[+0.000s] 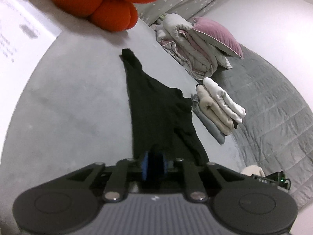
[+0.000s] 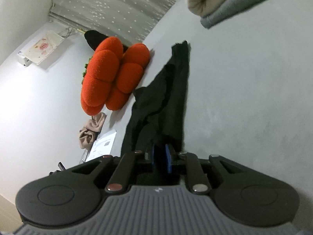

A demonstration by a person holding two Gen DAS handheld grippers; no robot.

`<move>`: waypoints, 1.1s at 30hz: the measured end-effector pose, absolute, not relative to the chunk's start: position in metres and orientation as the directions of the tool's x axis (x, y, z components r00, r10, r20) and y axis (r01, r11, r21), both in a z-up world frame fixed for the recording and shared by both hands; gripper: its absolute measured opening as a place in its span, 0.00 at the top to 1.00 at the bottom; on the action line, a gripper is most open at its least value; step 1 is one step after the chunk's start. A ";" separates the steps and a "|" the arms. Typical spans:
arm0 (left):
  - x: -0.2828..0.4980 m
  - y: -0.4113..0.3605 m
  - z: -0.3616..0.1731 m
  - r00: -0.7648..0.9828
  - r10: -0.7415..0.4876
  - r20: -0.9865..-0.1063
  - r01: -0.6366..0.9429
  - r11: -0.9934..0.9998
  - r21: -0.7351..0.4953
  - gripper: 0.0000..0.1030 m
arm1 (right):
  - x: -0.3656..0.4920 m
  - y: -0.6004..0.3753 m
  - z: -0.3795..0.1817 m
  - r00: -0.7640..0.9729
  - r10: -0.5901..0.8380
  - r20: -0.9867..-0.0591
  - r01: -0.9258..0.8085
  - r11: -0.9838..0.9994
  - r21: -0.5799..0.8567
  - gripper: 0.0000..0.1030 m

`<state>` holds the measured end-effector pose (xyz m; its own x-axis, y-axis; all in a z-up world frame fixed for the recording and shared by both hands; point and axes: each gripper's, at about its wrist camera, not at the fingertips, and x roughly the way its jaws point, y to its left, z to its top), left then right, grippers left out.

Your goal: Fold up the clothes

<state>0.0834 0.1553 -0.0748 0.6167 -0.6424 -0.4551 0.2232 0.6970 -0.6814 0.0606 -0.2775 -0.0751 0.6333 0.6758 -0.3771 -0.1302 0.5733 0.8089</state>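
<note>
Two narrow gaps: left gripper (image 1: 154, 163) and right gripper (image 2: 162, 159) each slightly parted around black garment (image 1: 156, 113), cloth stretching ahead; folded stack (image 1: 217, 109) right of left jaws.

The left gripper (image 1: 154, 164) points forward and somewhat downward, its blue-padded jaws standing a narrow gap apart with dark cloth between them. The right gripper (image 2: 162, 160) is rolled to one side and tilted down likewise, its jaws also slightly parted around dark cloth.
</note>
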 end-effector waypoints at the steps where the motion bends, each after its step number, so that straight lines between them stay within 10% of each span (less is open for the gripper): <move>1: 0.080 0.154 -0.070 0.628 -0.631 -0.456 0.229 0.709 -0.667 0.76 | 0.059 -0.278 -0.072 0.637 0.673 -0.376 -0.133 0.576 0.806 0.81; 8: 0.044 0.127 -0.025 0.630 -0.631 -0.454 0.383 0.760 -0.525 0.62 | 0.041 -0.281 -0.053 0.644 0.645 -0.411 -0.135 0.626 0.768 0.62; 33: 0.058 -0.028 -0.021 0.441 -0.673 -0.594 0.537 0.728 -0.426 0.47 | -0.003 -0.248 -0.047 0.500 0.649 -0.574 -0.415 0.761 0.499 0.62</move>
